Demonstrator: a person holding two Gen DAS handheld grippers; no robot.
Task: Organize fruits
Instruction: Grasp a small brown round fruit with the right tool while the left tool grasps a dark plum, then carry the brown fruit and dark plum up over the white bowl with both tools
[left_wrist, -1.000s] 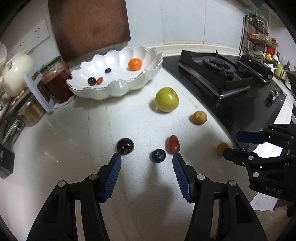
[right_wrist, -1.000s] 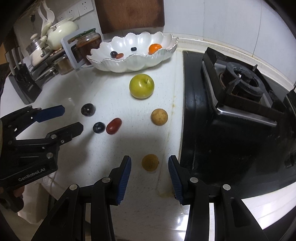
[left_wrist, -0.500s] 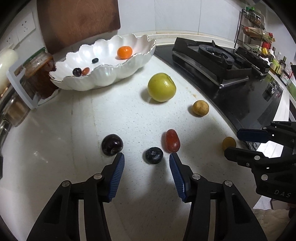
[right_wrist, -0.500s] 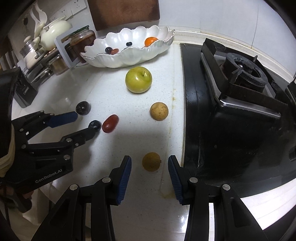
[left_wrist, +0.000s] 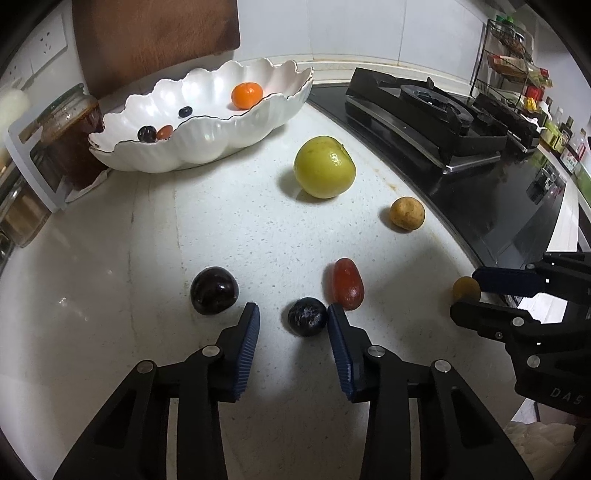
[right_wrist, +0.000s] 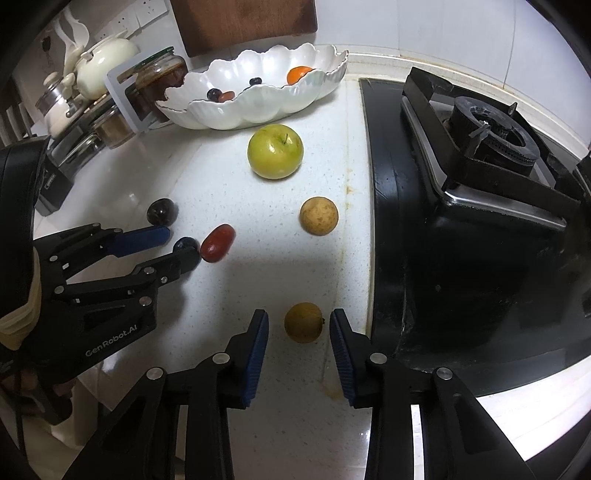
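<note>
A white scalloped bowl at the back holds an orange and three small dark and red fruits. On the counter lie a green apple, a tan round fruit, a red oval fruit, a dark plum, a blueberry and a small brown fruit. My left gripper is open, its fingertips either side of the blueberry. My right gripper is open, its fingertips either side of the small brown fruit.
A black gas stove fills the right side, close to the right gripper. Jars, a rack and a white teapot stand at the back left. A wooden board leans on the wall. The counter's front edge is just below the grippers.
Both grippers have moved forward and lower. The blueberry now sits between the left fingertips and the small brown fruit between the right ones. Both stay open.
</note>
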